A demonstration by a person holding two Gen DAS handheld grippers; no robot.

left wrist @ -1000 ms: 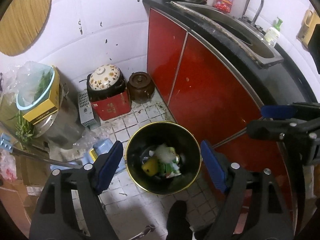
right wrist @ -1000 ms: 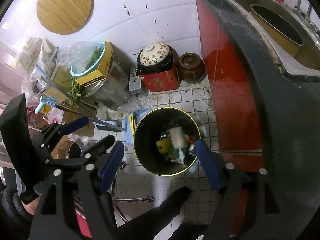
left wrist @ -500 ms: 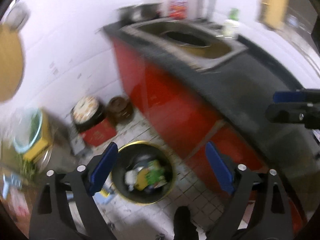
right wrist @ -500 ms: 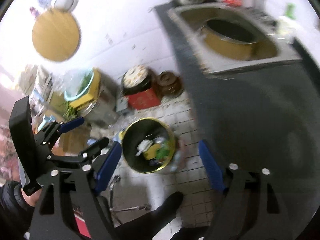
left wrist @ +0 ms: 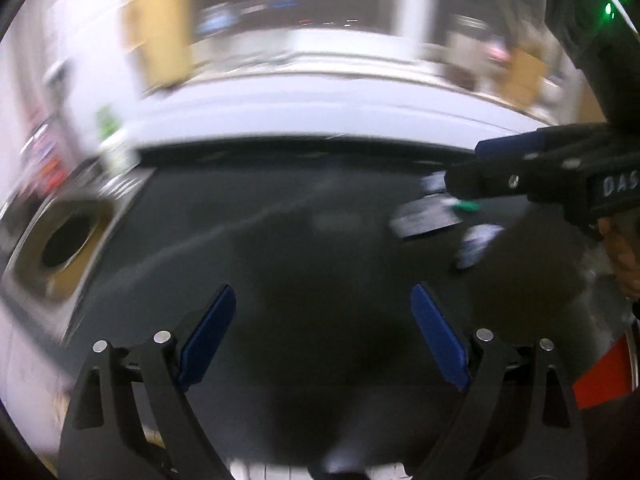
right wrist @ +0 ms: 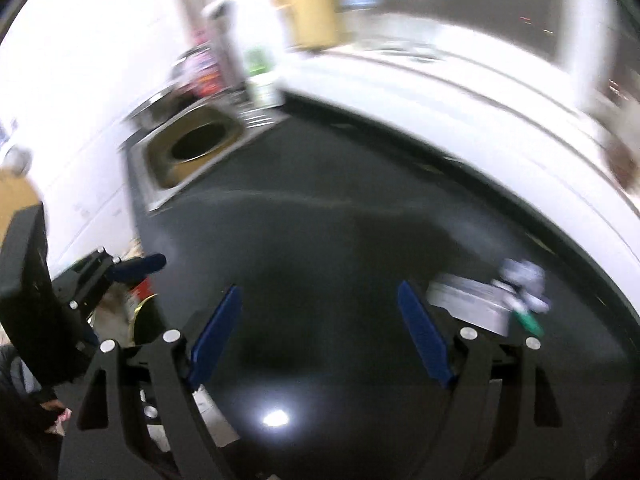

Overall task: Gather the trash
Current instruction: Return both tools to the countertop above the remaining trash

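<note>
Right wrist view: trash pile (blurred; flat packet, long axis across frame) on dark countertop, just right of right gripper; nearer arm. Both grippers (left gripper) spread wide, empty.

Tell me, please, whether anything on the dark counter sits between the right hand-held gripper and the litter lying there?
Nothing visible does. The right hand-held gripper is open and empty, and the litter lies just right of it on bare counter. Blur hides small details.
</note>
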